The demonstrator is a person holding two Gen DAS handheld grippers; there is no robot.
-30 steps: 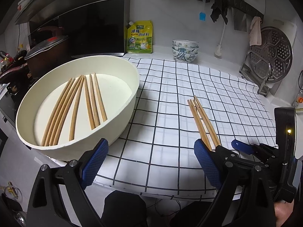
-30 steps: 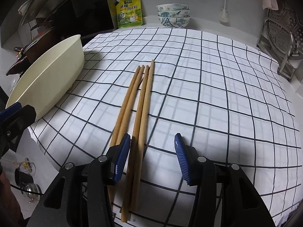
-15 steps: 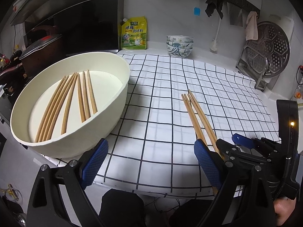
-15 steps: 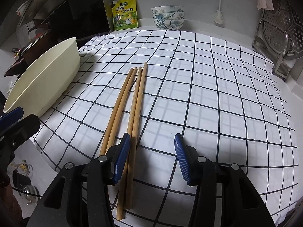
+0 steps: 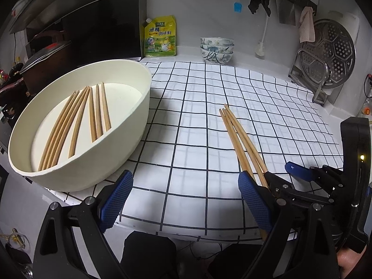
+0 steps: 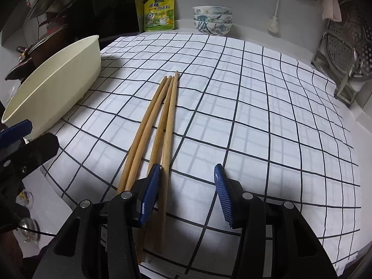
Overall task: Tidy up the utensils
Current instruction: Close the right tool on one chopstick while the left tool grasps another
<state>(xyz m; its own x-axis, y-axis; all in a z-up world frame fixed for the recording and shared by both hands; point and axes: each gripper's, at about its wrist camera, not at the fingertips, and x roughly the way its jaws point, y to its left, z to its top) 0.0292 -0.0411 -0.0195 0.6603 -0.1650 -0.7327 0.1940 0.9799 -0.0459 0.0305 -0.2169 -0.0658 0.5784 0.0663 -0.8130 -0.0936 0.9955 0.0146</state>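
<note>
Several wooden chopsticks (image 6: pixel 160 125) lie side by side on the checked cloth (image 6: pixel 255 107); they also show in the left wrist view (image 5: pixel 239 139). My right gripper (image 6: pixel 187 186) is open over their near ends, with its left finger above the bundle and one chopstick lying between the jaws. It shows at the right of the left wrist view (image 5: pixel 279 174). My left gripper (image 5: pixel 183 200) is open and empty at the cloth's front edge. A cream basin (image 5: pixel 139 121) on the left holds several more chopsticks (image 5: pixel 76 121).
A yellow seasoning pouch (image 5: pixel 160 37) and stacked patterned bowls (image 5: pixel 217 50) stand at the back wall. A metal rack with a steamer plate (image 5: pixel 330 55) stands at the right. A dark pot (image 5: pixel 44 58) sits behind the basin. The cloth hangs over the counter's front edge.
Both grippers have drawn back slightly toward the counter's front edge. The chopsticks on the cloth shifted a little and fanned apart into two pairs. Both grippers stay open.
</note>
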